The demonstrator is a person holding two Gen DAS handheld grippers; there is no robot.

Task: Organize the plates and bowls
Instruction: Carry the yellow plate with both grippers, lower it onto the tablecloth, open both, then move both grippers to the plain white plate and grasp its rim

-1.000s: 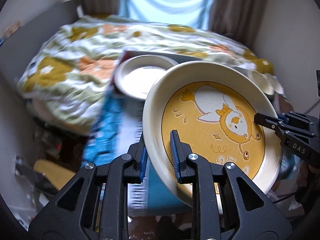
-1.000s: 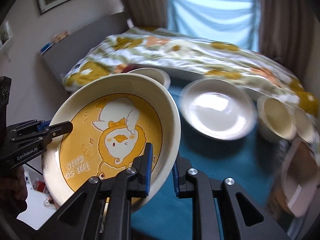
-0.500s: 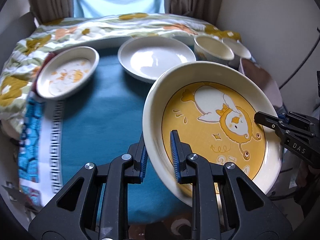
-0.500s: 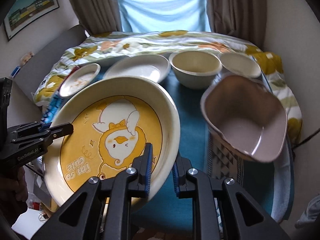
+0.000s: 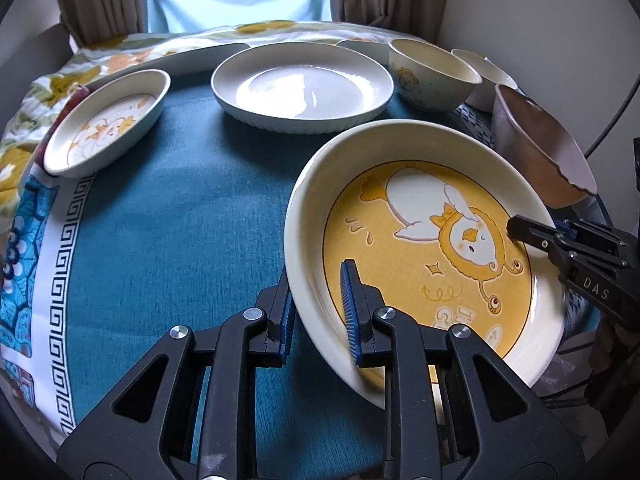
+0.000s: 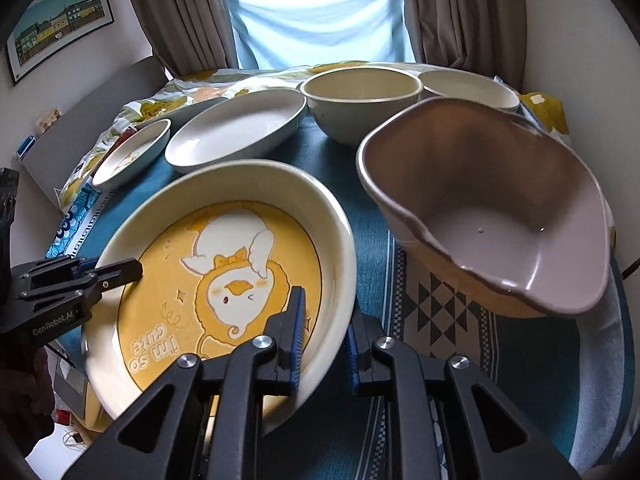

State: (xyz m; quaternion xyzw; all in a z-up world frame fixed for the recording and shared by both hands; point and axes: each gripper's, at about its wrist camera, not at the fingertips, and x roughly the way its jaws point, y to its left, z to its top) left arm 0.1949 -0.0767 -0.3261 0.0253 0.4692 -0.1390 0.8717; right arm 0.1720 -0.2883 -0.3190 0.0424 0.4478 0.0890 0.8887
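Both grippers hold one large cream plate with a yellow duck picture (image 5: 432, 240) (image 6: 224, 276) above the teal cloth. My left gripper (image 5: 320, 308) is shut on its left rim. My right gripper (image 6: 324, 336) is shut on its right rim. Each gripper shows in the other's view at the far rim. On the table stand a small oval duck dish (image 5: 108, 120) (image 6: 132, 152), a plain white plate (image 5: 304, 88) (image 6: 236, 132), a cream bowl (image 5: 432, 76) (image 6: 360, 100), a second cream bowl (image 5: 486, 76) (image 6: 468, 88) and a brown wavy-rimmed bowl (image 5: 536, 152) (image 6: 492, 208).
The teal tablecloth (image 5: 168, 232) has a patterned border at its left edge. A flowered quilt (image 5: 120, 52) lies behind the table, below a curtained window (image 6: 320, 16). A wall is close on the right.
Both grippers swung with the duck plate from facing the bed to over the table, then came lower and nearer the dishes. The grip on the plate has not changed.
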